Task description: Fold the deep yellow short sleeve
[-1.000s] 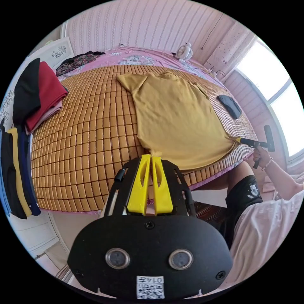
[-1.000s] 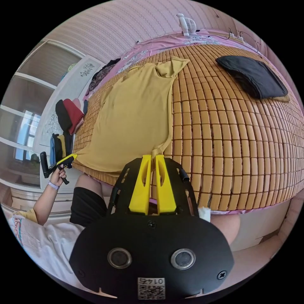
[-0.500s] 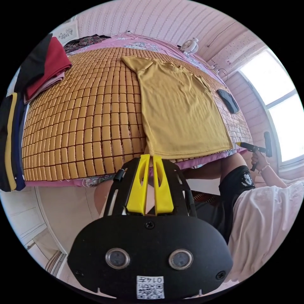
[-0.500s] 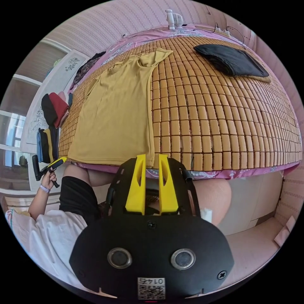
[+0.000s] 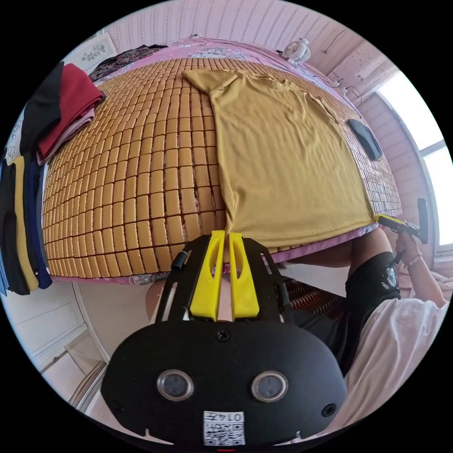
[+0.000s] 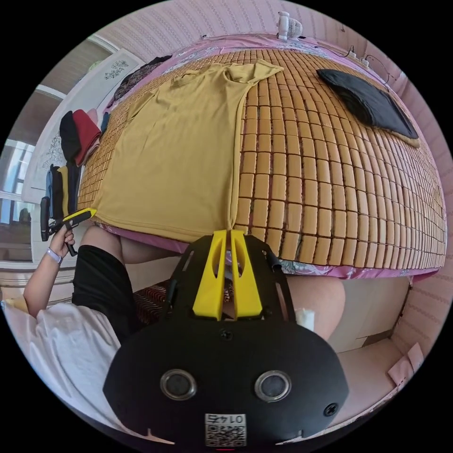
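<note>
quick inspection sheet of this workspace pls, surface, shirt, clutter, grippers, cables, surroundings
surface: bamboo mat over a pink sheet.
job's things: yellow shirt spread flat, hem at the near edge.
clutter: black cloth; stacked clothes; dark patterned cloth.
grippers: left gripper and right gripper each shut on a hem corner.
cables: cords by the far wall.
surroundings: fan, window, pink walls.

I count one yellow shirt (image 5: 283, 155) on one mat (image 5: 132, 179), and one dark cloth (image 6: 368, 101). I see one fan (image 6: 289, 26), two grippers (image 5: 227, 236) (image 6: 229, 234), and one stack of folded clothes (image 5: 66, 108).
</note>
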The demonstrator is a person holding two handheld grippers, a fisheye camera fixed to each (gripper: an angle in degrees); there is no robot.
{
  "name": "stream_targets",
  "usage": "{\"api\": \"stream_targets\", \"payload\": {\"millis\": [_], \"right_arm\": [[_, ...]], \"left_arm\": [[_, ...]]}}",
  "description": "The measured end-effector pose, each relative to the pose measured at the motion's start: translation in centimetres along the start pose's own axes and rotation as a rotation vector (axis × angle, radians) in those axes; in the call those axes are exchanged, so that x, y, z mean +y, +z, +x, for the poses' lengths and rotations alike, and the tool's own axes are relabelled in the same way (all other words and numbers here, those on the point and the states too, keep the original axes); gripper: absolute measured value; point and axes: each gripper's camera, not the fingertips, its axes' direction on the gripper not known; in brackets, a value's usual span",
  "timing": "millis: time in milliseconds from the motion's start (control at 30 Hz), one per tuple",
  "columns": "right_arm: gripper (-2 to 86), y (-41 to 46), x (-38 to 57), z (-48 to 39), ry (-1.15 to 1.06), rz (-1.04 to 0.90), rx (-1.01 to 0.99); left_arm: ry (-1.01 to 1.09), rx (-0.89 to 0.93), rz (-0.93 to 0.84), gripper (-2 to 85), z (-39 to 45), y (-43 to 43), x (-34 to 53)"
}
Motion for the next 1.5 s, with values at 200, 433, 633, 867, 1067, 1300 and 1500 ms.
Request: {"api": "stream_targets", "payload": {"millis": [200, 433, 633, 867, 1067, 1300, 1500], "right_arm": [[0.5, -10.9, 2.6, 3.3, -0.018, 0.316, -0.202], [0.4, -28.5, 6.6, 2.0, -0.272, 0.735, -0.338], [0.3, -44.5, 12.9, -1.4, -0.556, 0.979, -0.373], [0.3, -51.2, 9.9, -3.2, -0.642, 1.017, -0.394], [0.3, -40.0, -4.2, -2.6, -0.381, 0.729, -0.323], [0.3, -40.6, -9.0, -3.2, -0.236, 0.876, -0.435], [0.4, -41.2, -6.7, -4.5, -0.374, 0.948, -0.33]], "left_arm": [[0.034, 0.158, 0.302, -0.6, -1.9, -11.1, 3.4], [0.177, 0.168, 0.781, -0.9, -1.0, -31.4, 7.5], [0.315, 0.181, 1.177, -1.0, -1.4, -48.4, 16.7], [0.235, 0.214, 1.233, -1.0, -6.8, -54.2, 14.5], [0.058, -0.013, 0.889, -1.0, -11.5, -43.5, 1.2], [-0.08, 0.033, 0.995, -1.0, -14.0, -46.5, -3.2], [0.057, -0.057, 0.957, -1.0, -12.4, -46.3, -2.4]]}}
